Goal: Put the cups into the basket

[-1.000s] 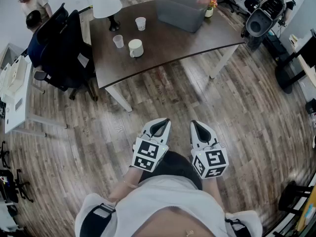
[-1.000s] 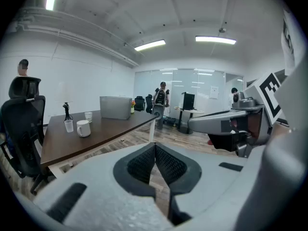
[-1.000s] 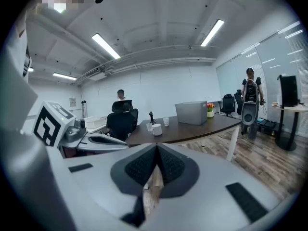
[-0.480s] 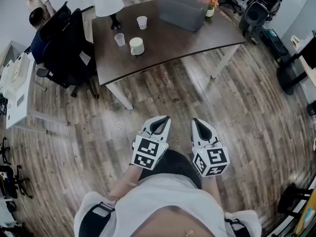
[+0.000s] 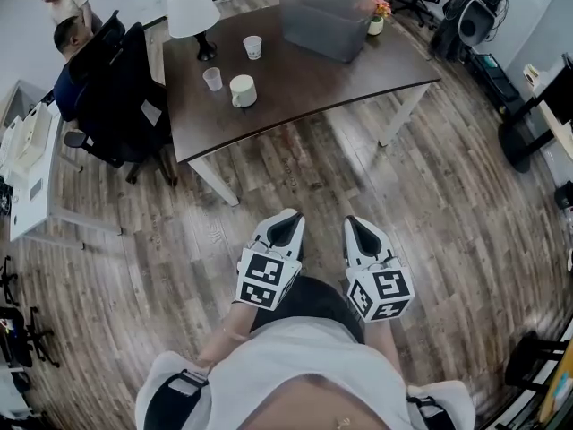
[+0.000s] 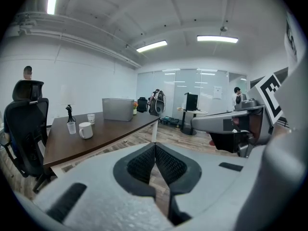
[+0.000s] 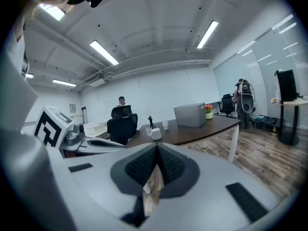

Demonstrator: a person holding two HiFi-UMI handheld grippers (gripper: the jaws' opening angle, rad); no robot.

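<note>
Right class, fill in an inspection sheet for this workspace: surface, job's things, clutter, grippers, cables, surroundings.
Surface: dark wooden table on white legs.
Job's things: white mug, clear cup and paper cup stand on the table, all outside the grey basket.
Clutter: lamp, flower pot.
Grippers: left gripper and right gripper both shut, empty, over the floor, short of the table.
Cables: nothing seen.
Surroundings: wood floor, black chairs, people beyond them.
</note>
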